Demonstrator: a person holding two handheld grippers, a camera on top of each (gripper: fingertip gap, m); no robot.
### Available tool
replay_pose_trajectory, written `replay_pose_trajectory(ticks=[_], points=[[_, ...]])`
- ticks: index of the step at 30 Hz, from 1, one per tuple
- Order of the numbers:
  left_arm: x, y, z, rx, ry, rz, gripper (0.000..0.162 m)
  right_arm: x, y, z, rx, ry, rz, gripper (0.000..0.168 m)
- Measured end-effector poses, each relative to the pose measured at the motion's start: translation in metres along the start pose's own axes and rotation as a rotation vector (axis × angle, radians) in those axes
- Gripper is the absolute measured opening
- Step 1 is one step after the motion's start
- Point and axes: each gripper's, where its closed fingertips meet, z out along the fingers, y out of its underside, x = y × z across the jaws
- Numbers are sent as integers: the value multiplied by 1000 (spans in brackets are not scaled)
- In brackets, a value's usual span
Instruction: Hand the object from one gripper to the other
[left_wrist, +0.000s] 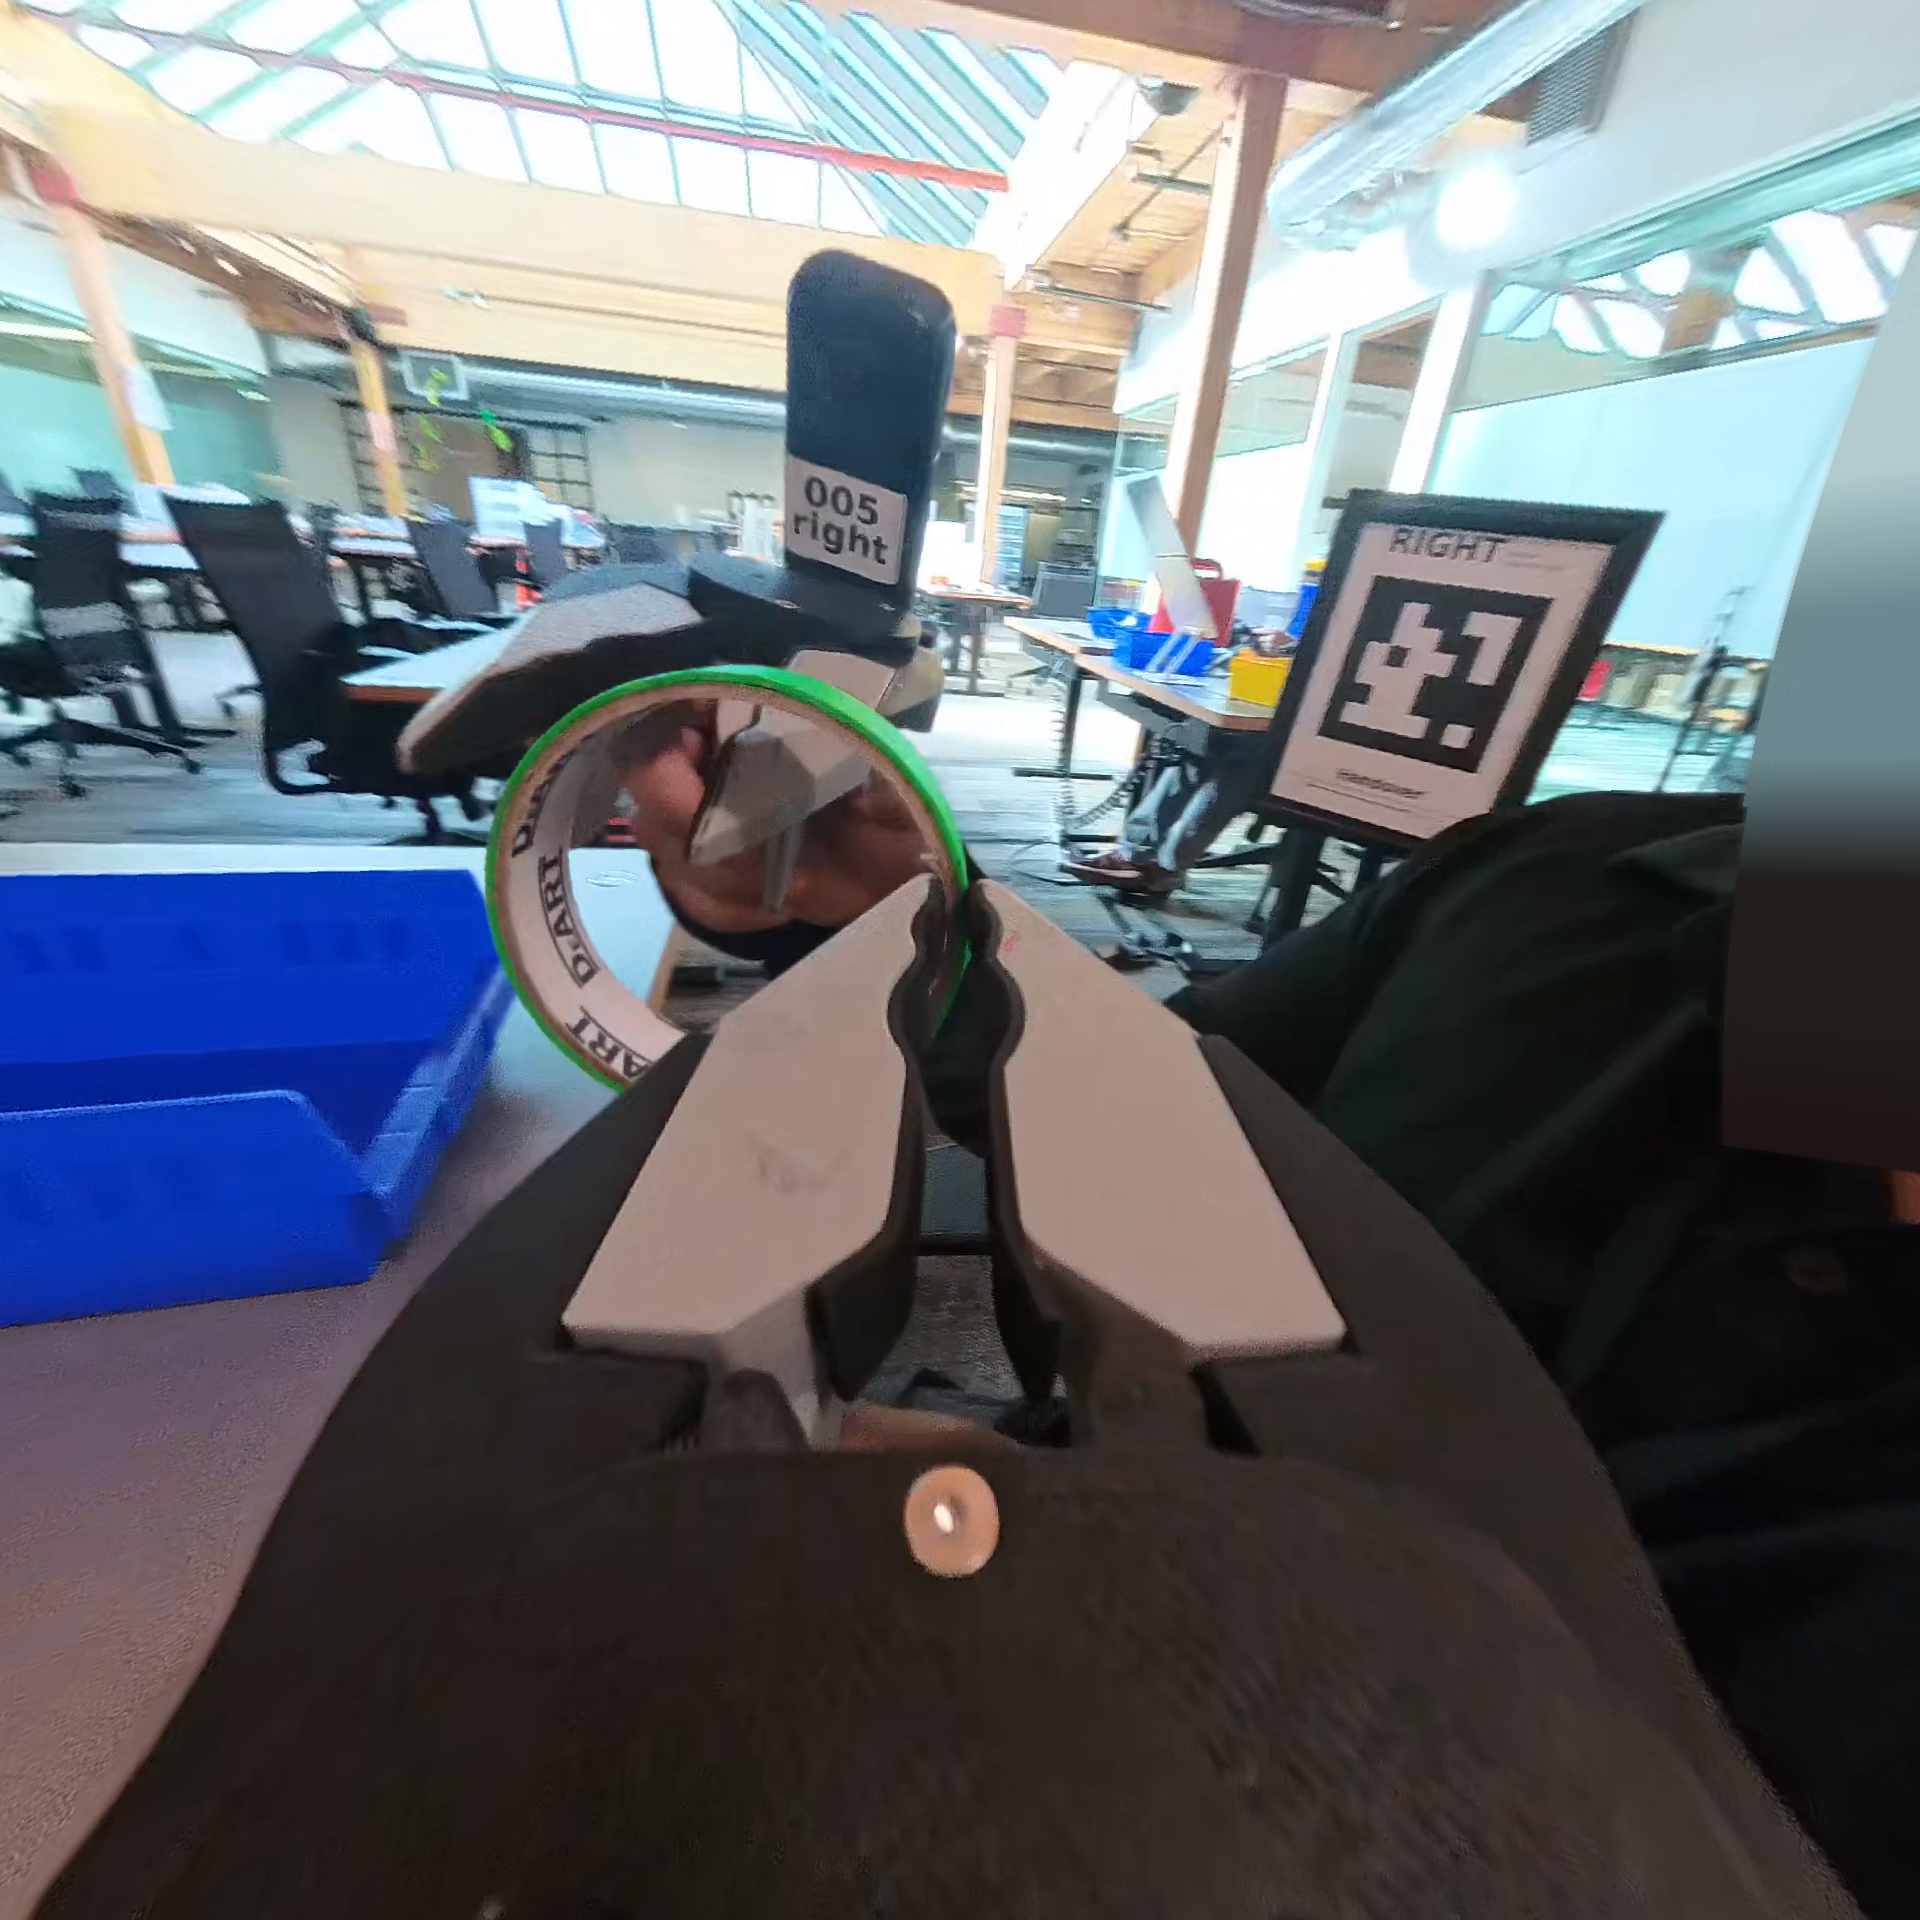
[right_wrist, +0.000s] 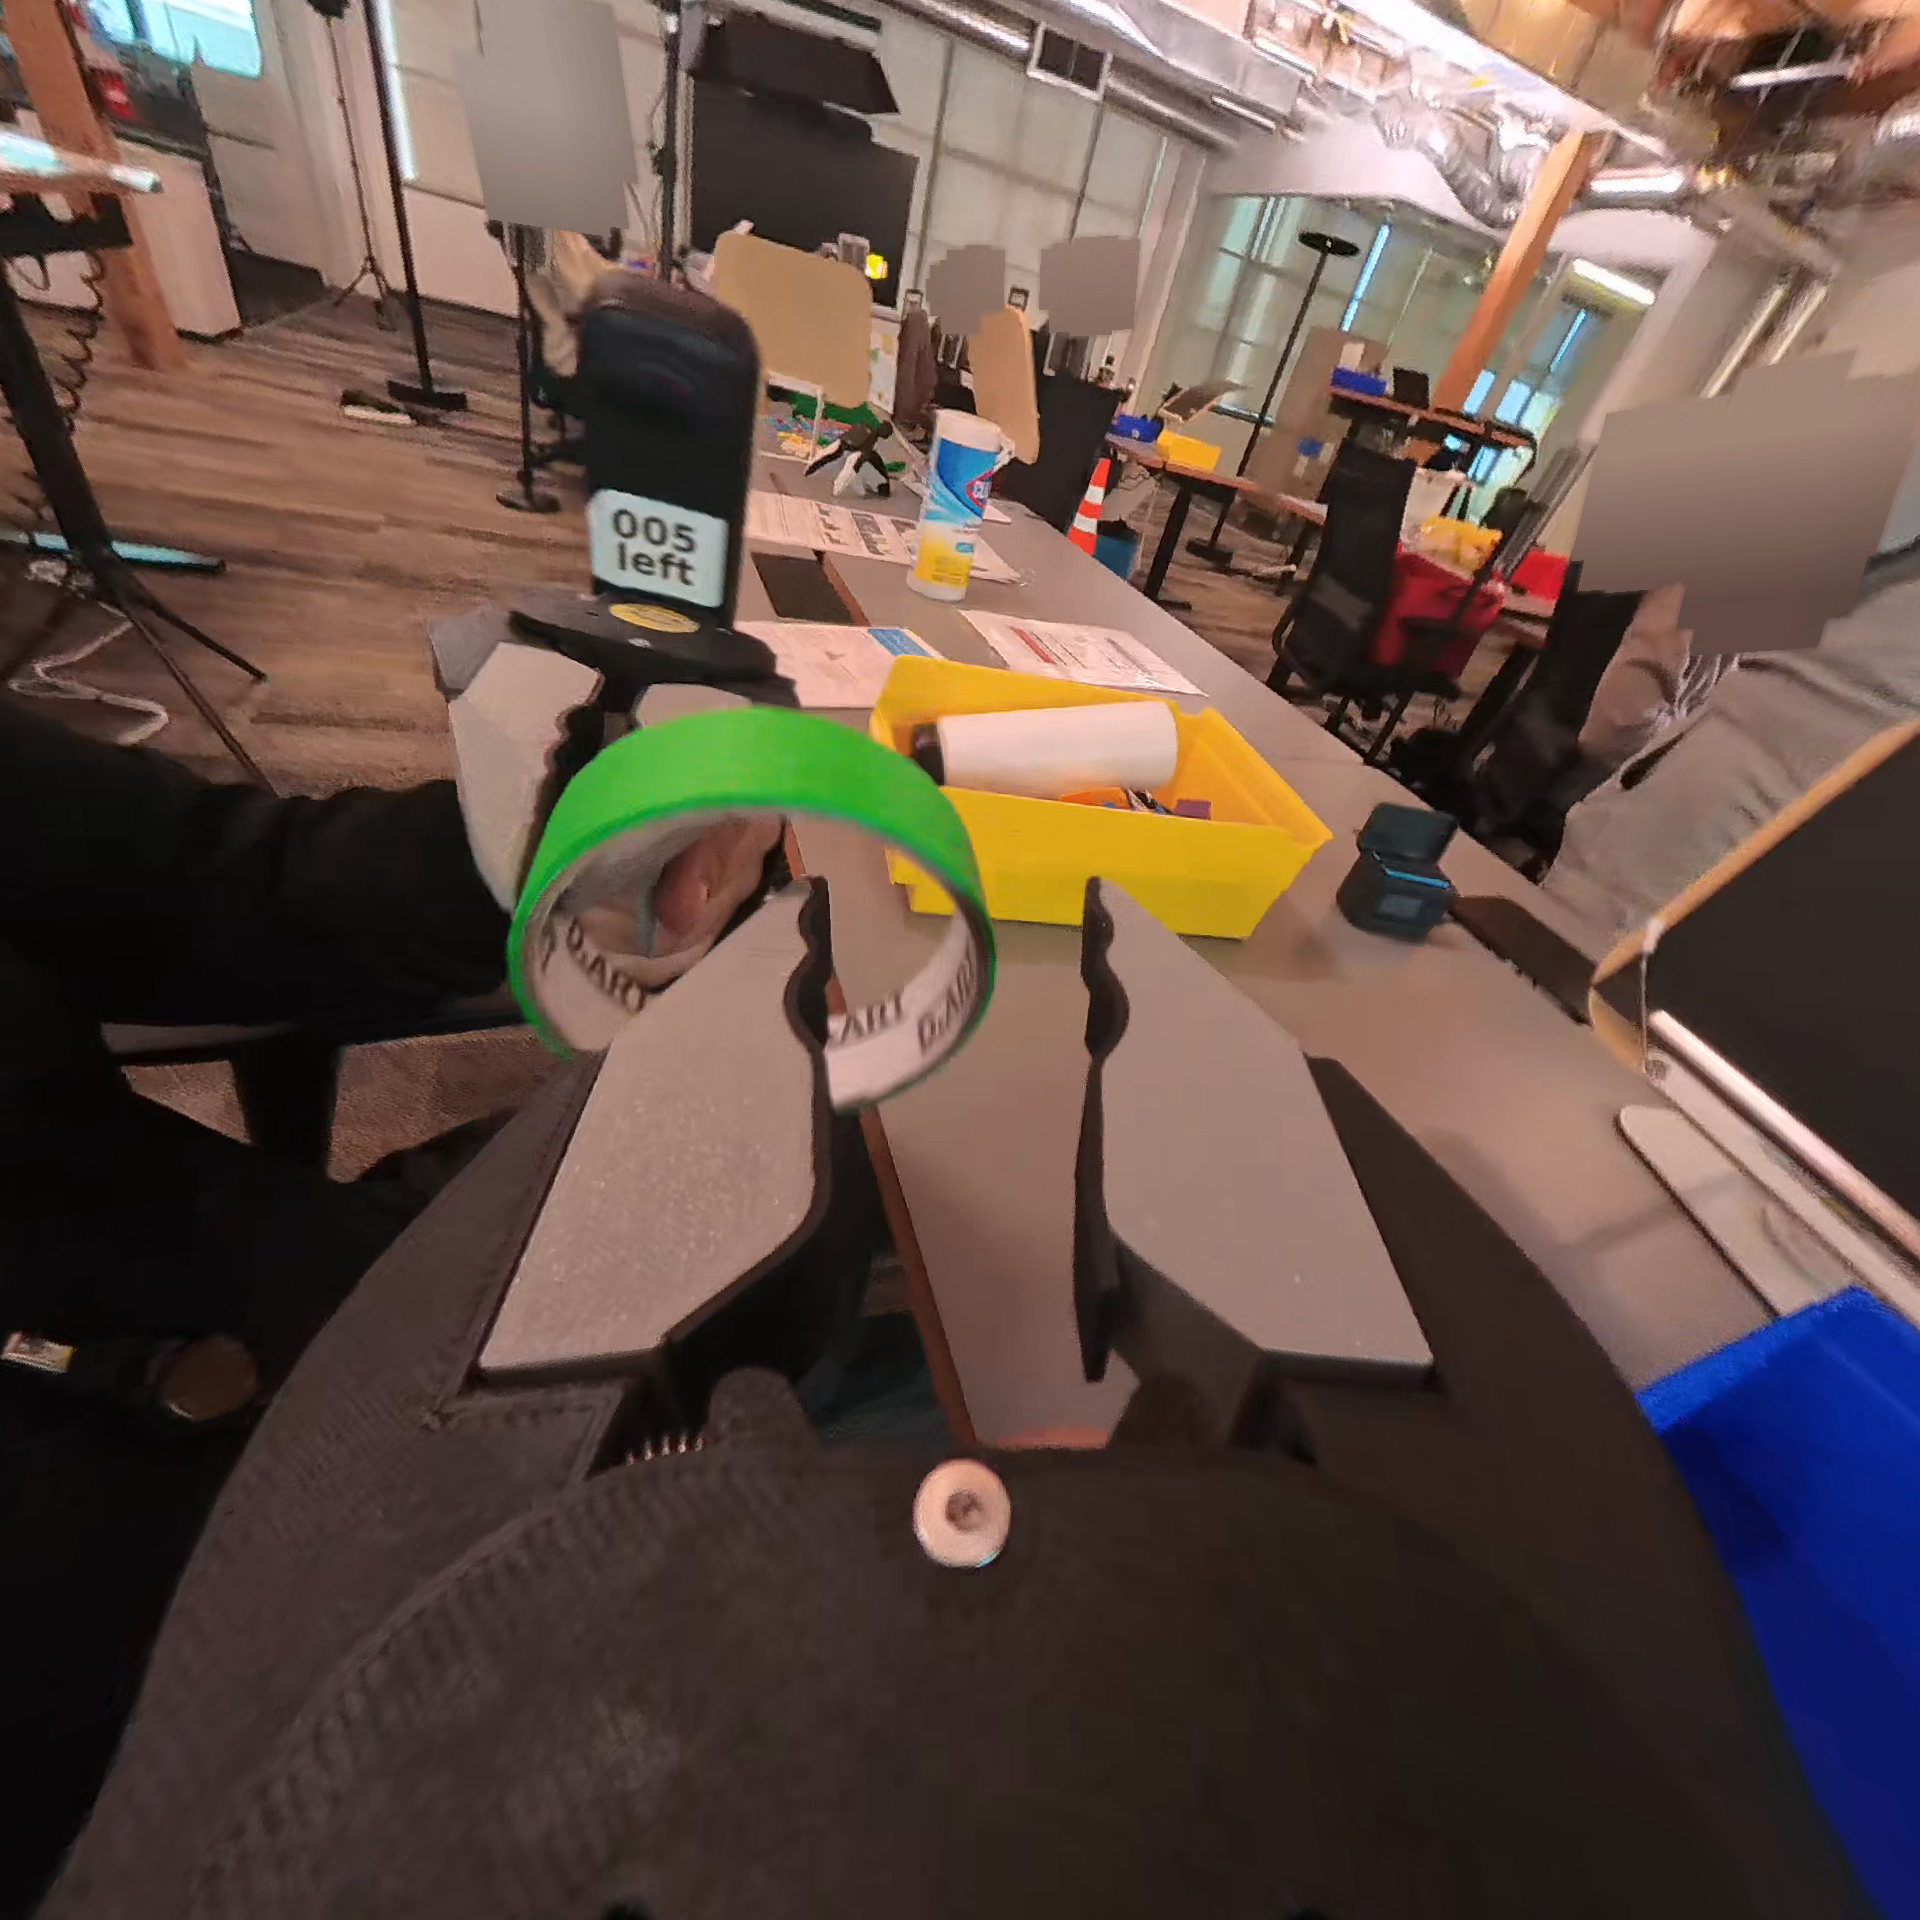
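Observation:
A green tape roll with a white printed core is held up in the air above the table edge. My left gripper is shut on the roll's right rim. My right gripper is open: its left finger reaches through the roll's hole and its right finger stands outside, so the near wall of the roll lies between them without being clamped. The right gripper shows behind the roll in the left wrist view. The left gripper shows at the roll's far left rim in the right wrist view.
A blue bin sits on the grey table, left of the roll; it also shows in the right wrist view. A yellow bin with a white roll, a small black box and a wipes canister stand beyond. A framed marker sign stands to the right.

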Motion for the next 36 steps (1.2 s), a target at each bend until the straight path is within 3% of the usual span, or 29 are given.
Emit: replay_pose_trajectory(ticks=[1, 7, 11, 15, 20, 24, 26, 29, 36], points=[[1, 3, 3, -6, 9, -12, 2, -6, 1, 6, -9, -8, -35, 40], [2, 5, 3, -22, -15, 41, 3, -4, 11, 20, -94, 115, -223, 3], [-27, -11, -16, -20, -274, 199, 10, 31, 2, 5, -56, 301, -157, 2], [-56, -14, -39, -150, -575, 468, 27, 78, 13, -20, -101, 537, -89, 1], [-59, -5, -29, -278, -704, 737, 32, 84, 62, -8, -292, 455, 109, 2], [-54, 16, -12, -438, -721, 1117, 30, 72, 91, 8, -402, 365, 209, 2], [-49, 35, -5, -530, -651, 1304, 23, 68, 98, 12, -438, 342, 228, 2], [-55, 75, -3, -731, -546, 1448, 23, 56, 110, 17, -497, 275, 255, 2], [-87, 117, -12, -1001, -502, 1699, 22, 49, 152, 21, -686, 243, 258, 2]])
